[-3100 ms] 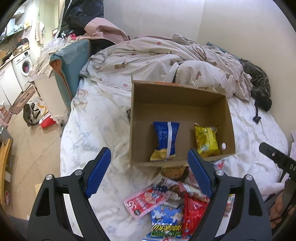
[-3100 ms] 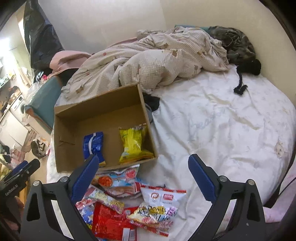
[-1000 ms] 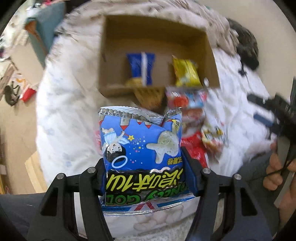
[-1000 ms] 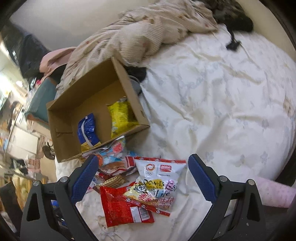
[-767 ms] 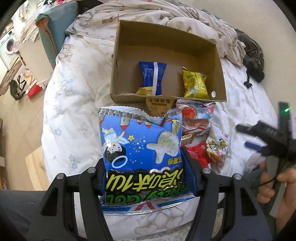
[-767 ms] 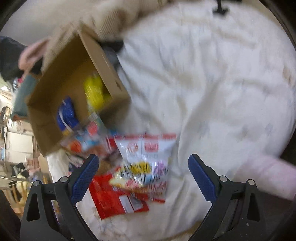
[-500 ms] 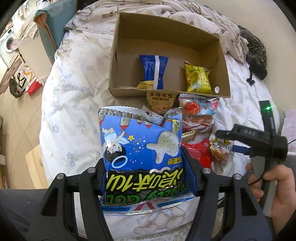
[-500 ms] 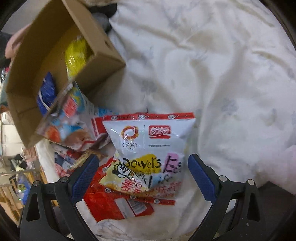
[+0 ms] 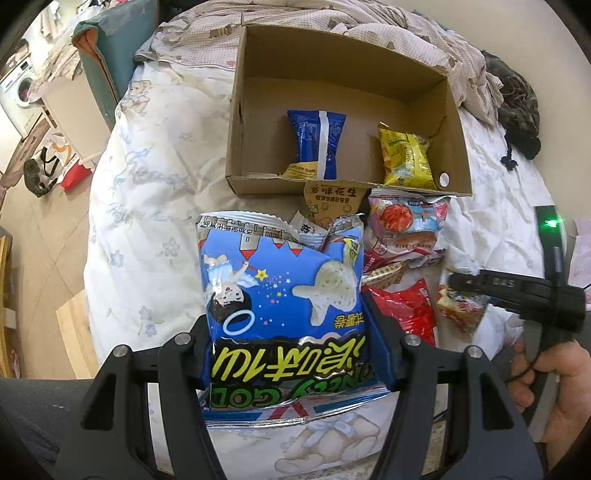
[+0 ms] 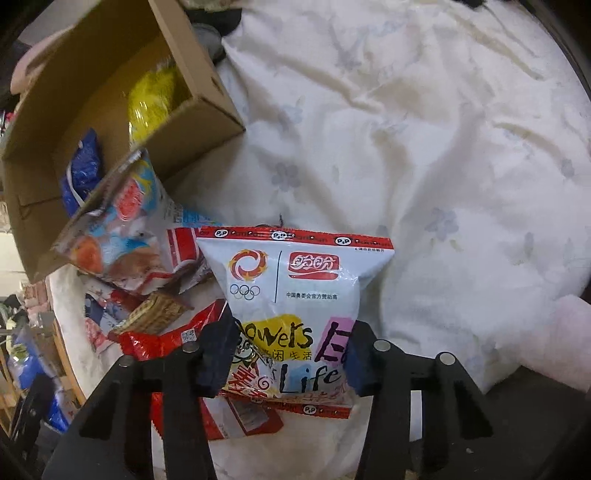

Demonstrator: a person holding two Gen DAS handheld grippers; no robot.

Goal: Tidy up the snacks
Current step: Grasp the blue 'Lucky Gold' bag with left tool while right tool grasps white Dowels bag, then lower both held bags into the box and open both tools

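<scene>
My left gripper point(image 9: 290, 354) is shut on a blue snack bag point(image 9: 280, 295) and holds it above the bed, short of the cardboard box point(image 9: 236, 122). The box holds a dark blue packet point(image 9: 317, 140) and a yellow packet point(image 9: 404, 158). My right gripper point(image 10: 288, 358) has its pads against both sides of a white snack bag point(image 10: 295, 295) lying on the bed. A pile of snack packets point(image 10: 140, 236) lies between the box point(image 10: 207, 107) and me, with a red packet point(image 10: 173, 339) beneath. The right gripper also shows in the left wrist view point(image 9: 517, 291).
A crumpled checked quilt point(image 9: 332, 26) lies behind the box. A dark garment point(image 9: 517, 107) lies at the far right. The white floral sheet point(image 10: 424, 147) stretches to the right of the pile. The bed's left edge drops to the floor, with a teal headboard point(image 9: 107, 55).
My left gripper took the blue bag from the pile and lifted it. My right gripper came down over the white bag and its jaws closed in on it.
</scene>
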